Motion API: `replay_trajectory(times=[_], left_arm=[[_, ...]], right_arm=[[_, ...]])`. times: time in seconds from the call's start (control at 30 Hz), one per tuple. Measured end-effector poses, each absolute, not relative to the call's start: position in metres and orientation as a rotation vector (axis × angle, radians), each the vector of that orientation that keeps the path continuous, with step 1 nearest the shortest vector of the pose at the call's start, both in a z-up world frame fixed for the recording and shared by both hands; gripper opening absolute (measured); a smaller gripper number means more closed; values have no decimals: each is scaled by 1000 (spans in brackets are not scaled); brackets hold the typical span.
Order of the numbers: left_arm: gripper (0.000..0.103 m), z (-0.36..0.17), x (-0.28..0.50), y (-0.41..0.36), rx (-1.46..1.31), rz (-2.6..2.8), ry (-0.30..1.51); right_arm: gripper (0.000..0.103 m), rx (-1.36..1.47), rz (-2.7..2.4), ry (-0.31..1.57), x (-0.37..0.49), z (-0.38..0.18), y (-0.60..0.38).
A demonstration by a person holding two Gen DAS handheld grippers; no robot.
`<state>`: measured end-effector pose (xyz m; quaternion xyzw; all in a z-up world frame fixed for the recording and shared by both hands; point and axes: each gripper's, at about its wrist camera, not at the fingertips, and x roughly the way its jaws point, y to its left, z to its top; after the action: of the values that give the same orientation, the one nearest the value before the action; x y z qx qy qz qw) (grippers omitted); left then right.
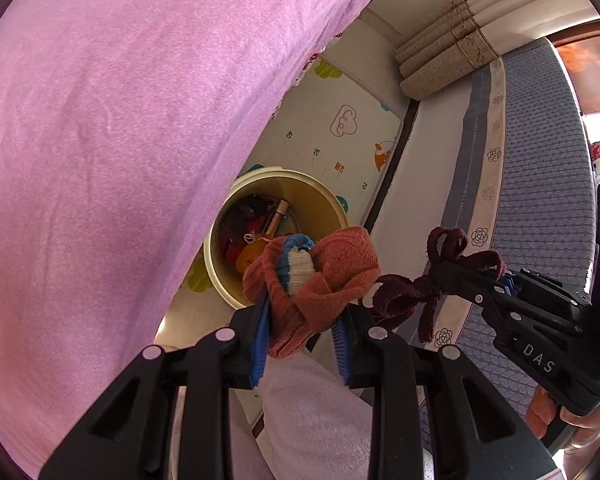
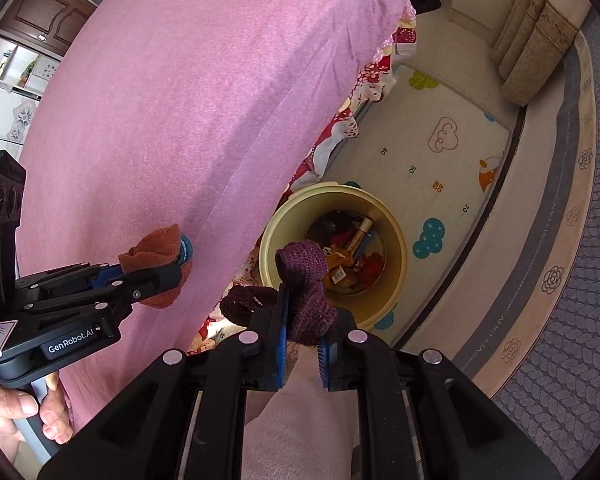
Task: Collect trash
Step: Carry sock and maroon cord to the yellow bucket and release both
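Note:
My left gripper (image 1: 300,308) is shut on a balled rust-orange sock (image 1: 320,284) with blue and white trim, held above the near rim of a cream trash bucket (image 1: 324,196). It also shows in the right wrist view (image 2: 160,276). My right gripper (image 2: 304,316) is shut on a dark maroon knitted strip (image 2: 306,284), held over the bucket's (image 2: 396,240) near rim. The strip also shows, knotted, in the left wrist view (image 1: 428,280). The bucket holds several scraps, red and orange pieces and a tube.
A table under a pink cloth (image 1: 120,140) fills the left side of both views. The bucket stands on a cartoon play mat (image 2: 440,152). A grey patterned mattress edge (image 2: 560,240) runs along the right. Beige curtains (image 1: 452,44) hang at the back.

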<state>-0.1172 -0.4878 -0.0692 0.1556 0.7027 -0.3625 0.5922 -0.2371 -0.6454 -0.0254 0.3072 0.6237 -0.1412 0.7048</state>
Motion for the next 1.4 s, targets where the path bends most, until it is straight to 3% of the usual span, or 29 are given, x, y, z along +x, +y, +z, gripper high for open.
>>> replay_trajectory(times=[0.3, 0.4, 0.43, 0.47, 0.5, 0.53, 0.57, 0.73, 1.4], left_arm=[[28, -101, -129, -513, 408, -870, 1703], [38, -113, -128, -517, 439, -848, 1717], [40, -117, -128, -518, 445, -837, 1723], [52, -120, -126, -518, 450, -825, 1728], [67, -122, -125, -518, 458, -811, 1726], [72, -125, -125, -520, 474, -791, 1712], [76, -127, -124, -519, 490, -776, 1699], [76, -143, -120, -521, 539, -792, 1737], [76, -138, -121, -522, 512, -837, 1722]], right_arm=[[12, 726, -299, 1405, -242, -49, -664], [15, 730, -289, 1419, -239, -61, -666], [18, 720, -300, 1423, -239, -64, -667], [22, 713, -305, 1428, -238, -66, -668], [39, 708, -311, 1430, -239, -69, -671], [53, 696, -321, 1425, -239, -70, -672], [54, 677, -330, 1431, -239, -72, -673], [44, 701, -331, 1478, -243, -89, -678], [43, 707, -302, 1477, -236, -73, -670]])
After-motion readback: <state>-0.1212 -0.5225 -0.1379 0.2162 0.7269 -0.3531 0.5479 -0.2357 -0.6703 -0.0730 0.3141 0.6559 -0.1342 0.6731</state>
